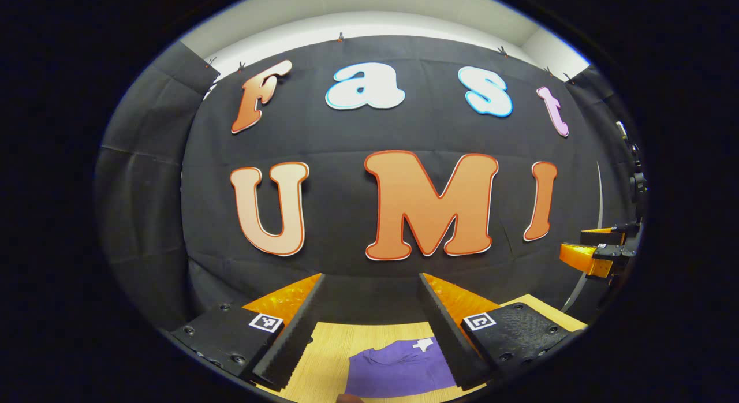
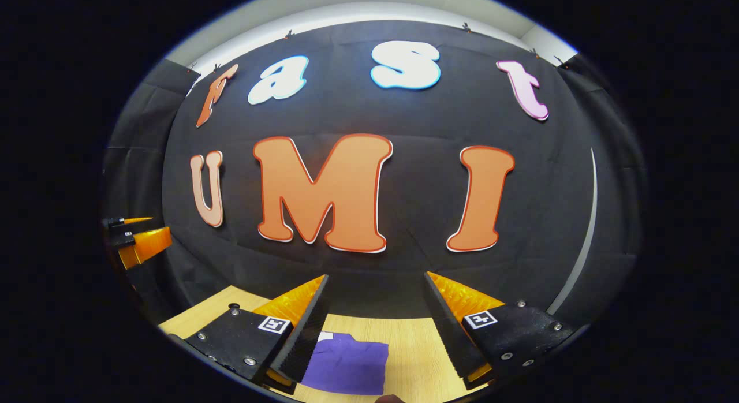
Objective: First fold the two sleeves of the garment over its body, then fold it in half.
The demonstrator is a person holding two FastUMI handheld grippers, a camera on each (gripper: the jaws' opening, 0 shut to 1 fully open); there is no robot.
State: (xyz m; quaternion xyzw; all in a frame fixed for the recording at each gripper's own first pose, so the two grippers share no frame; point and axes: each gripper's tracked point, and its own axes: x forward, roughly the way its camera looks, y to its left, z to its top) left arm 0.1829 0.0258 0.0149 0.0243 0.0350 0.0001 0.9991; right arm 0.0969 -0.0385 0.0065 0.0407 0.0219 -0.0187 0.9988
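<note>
A purple garment [image 1: 395, 368] lies as a compact folded rectangle on the wooden table, low in the left gripper view, with a small white tag at its top edge. The same garment [image 2: 346, 365] shows in the right gripper view, its left side hidden behind a finger. My left gripper [image 1: 372, 282] is held above the table, open, nothing between its fingers. My right gripper [image 2: 375, 282] is also raised and open, holding nothing. The right gripper [image 1: 597, 250] shows at the right edge of the left gripper view, and the left gripper [image 2: 135, 238] at the left edge of the right gripper view.
The light wooden table [image 2: 415, 345] runs under both grippers, its far edge meeting the black cloth wall [image 2: 421, 120]. Bare wood [image 1: 329, 351] lies to the garment's left.
</note>
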